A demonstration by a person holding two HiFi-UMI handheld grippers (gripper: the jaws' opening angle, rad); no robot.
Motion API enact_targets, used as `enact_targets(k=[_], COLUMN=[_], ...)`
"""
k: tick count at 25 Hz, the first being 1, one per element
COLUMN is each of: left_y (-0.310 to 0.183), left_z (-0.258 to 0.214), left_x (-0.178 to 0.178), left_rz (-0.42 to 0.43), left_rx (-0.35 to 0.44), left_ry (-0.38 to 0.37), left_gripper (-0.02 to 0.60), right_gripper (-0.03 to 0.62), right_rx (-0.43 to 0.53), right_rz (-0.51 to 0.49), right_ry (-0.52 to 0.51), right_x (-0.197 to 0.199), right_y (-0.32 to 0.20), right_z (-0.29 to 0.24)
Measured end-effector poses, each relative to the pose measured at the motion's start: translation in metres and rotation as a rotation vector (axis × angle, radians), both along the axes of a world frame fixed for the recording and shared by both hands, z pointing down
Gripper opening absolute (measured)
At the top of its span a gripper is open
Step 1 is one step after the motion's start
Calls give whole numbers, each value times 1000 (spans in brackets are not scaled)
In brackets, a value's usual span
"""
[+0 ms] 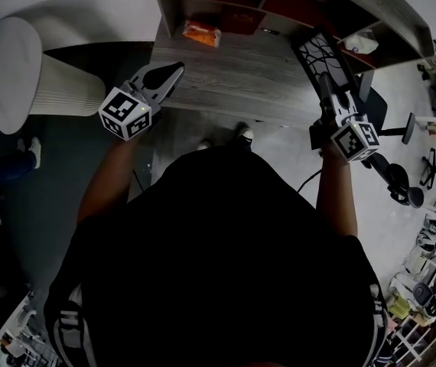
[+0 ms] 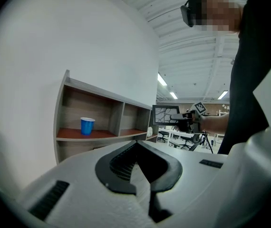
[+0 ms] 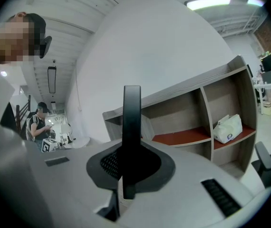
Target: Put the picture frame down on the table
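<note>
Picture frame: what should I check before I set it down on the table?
1. Grip: the right hand-held gripper is shut on the edge of the picture frame: ok.
2. Landing spot: the table beside the frame is bare wood, and the orange packet lies well back: ok.
3. Left hand-held gripper: shut, empty, off at the table's left: ok.
4. Frame fully over the table: cannot tell, since it sits near the right edge.
5. Frame's height above the table: cannot tell.

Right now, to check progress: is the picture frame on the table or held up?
Held up: the right claw grips the picture frame, clear of the table.
</note>
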State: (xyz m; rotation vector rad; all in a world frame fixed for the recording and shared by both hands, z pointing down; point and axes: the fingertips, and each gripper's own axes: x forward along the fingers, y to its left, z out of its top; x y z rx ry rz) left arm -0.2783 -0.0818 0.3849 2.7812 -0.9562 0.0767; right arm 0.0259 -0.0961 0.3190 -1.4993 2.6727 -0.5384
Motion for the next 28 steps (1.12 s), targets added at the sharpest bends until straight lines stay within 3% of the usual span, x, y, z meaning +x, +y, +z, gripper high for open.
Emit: enact_targets(k=[28], left_y=[-38], left_z=[4], left_x=[80], left_rz=[-47], left_rx=[-38], left_ry=[-42], left_gripper=[17], right_gripper=[18], right_rx=[-135], right_rz=[-118], right_ry=[20], right_x=[52], right_y=[-53], right_z=[70])
